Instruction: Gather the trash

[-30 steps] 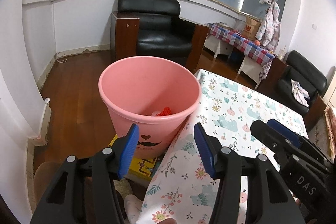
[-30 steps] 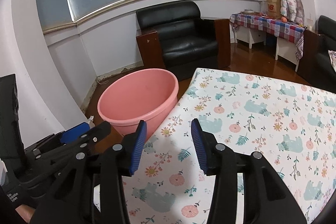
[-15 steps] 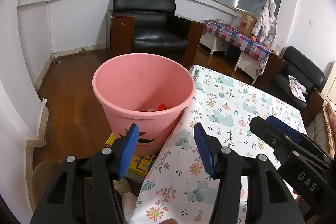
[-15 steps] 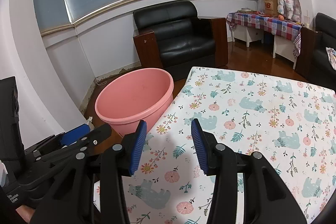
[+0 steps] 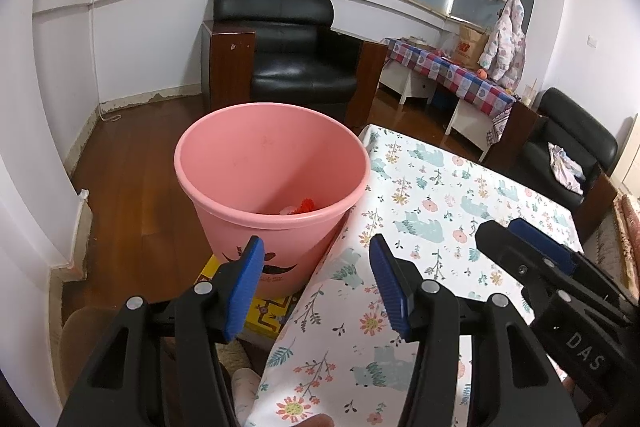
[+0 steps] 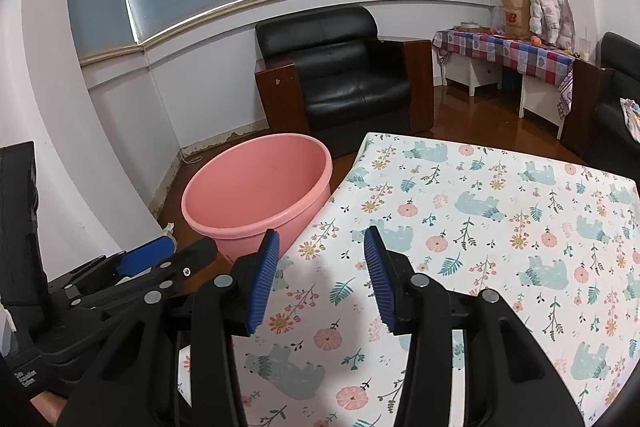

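A pink plastic bin point(image 5: 256, 167) point(image 6: 260, 191) stands on the floor against the left edge of a table with a floral cloth point(image 5: 432, 219) point(image 6: 500, 227). Inside the bin lie a red piece and a pale piece of trash point(image 5: 302, 207). My left gripper point(image 5: 316, 283) is open and empty, hovering just before the bin and the table's corner. Over the cloth my right gripper point(image 6: 322, 275) is open too, with nothing between its blue pads. Each gripper shows at the other view's side: the right gripper point(image 5: 532, 255) and the left gripper point(image 6: 152, 259).
A black armchair point(image 5: 288, 55) point(image 6: 344, 67) with wooden arms stands behind the bin. A low table with a checked cloth point(image 5: 452, 75) point(image 6: 508, 51) and another black chair point(image 5: 568, 143) are at the right. A yellow printed mat point(image 5: 268, 307) lies under the bin on the wooden floor.
Both views have drawn back and risen slightly: the bin and table edge now sit a little farther and more to the left. Both grippers stay open as before.
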`<state>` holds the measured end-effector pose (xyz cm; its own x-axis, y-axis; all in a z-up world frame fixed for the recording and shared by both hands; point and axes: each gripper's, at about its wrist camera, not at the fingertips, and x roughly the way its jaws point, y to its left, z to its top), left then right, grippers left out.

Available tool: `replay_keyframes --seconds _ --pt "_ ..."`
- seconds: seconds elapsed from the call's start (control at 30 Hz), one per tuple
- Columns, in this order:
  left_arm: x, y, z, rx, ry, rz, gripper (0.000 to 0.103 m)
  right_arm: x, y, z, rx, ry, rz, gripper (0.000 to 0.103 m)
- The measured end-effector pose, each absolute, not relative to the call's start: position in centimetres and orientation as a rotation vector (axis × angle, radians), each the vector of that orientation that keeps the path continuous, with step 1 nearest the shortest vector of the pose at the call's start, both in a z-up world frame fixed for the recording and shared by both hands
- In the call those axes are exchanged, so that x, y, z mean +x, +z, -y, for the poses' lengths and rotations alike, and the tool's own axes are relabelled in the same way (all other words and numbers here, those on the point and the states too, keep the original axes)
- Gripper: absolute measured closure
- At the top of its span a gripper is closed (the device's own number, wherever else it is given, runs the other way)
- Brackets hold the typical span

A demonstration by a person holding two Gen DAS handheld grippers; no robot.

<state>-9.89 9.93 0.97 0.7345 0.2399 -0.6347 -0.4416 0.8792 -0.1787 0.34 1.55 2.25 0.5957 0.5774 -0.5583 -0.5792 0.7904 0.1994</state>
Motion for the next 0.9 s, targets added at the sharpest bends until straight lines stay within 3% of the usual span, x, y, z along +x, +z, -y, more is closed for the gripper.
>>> replay_keyframes --seconds 0.9 --pt "-9.85 1.26 -9.64 -0.282 0.403 -0.625 0.059 0.25 2.30 -1.72 -0.019 0.665 -0.628 0.051"
